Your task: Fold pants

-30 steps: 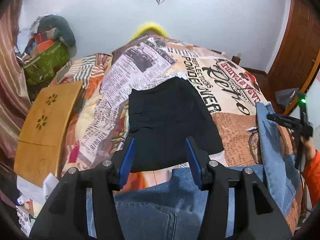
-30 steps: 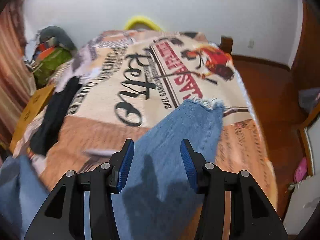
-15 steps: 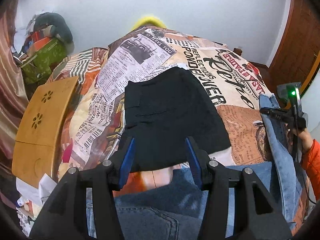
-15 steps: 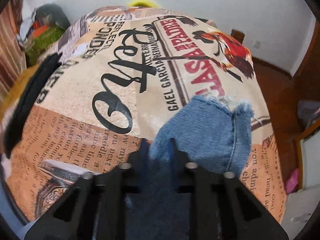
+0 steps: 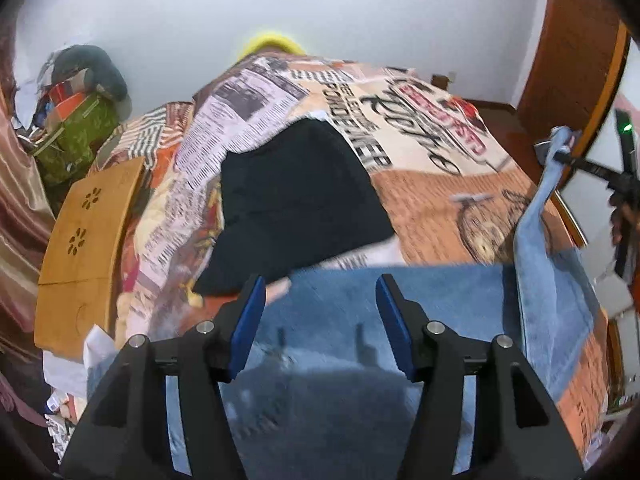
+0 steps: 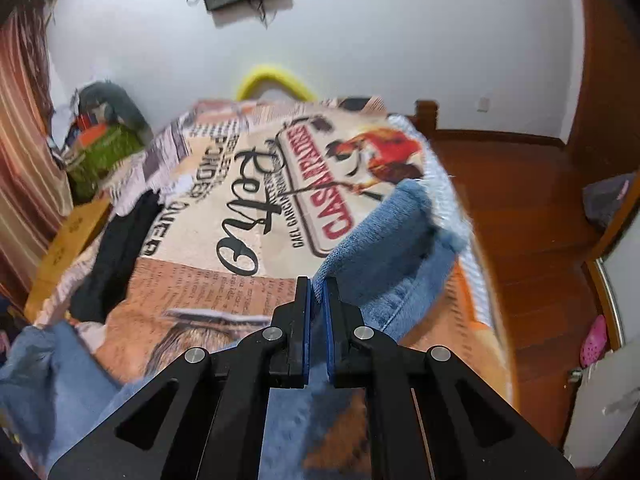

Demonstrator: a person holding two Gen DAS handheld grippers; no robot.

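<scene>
Blue jeans [image 5: 420,304] lie across the near end of a bed with a printed cover [image 5: 432,184]. My left gripper [image 5: 320,304] is open and empty, hovering over the waist part of the jeans. My right gripper [image 6: 317,292] is shut on the frayed hem end of a jeans leg [image 6: 384,248] and holds it lifted off the bed. In the left wrist view the right gripper [image 5: 560,152] shows at the far right with the leg [image 5: 536,216] hanging from it.
A folded black garment [image 5: 296,200] lies on the bed past the jeans; it also shows in the right wrist view [image 6: 116,252]. A wooden lap table [image 5: 84,240] and a pile of bags [image 5: 76,120] stand at the left. Wooden floor [image 6: 520,220] lies to the right.
My right gripper closed on the hem of the jeans leg and lifted it off the bed. My left gripper stayed open and moved forward over the jeans.
</scene>
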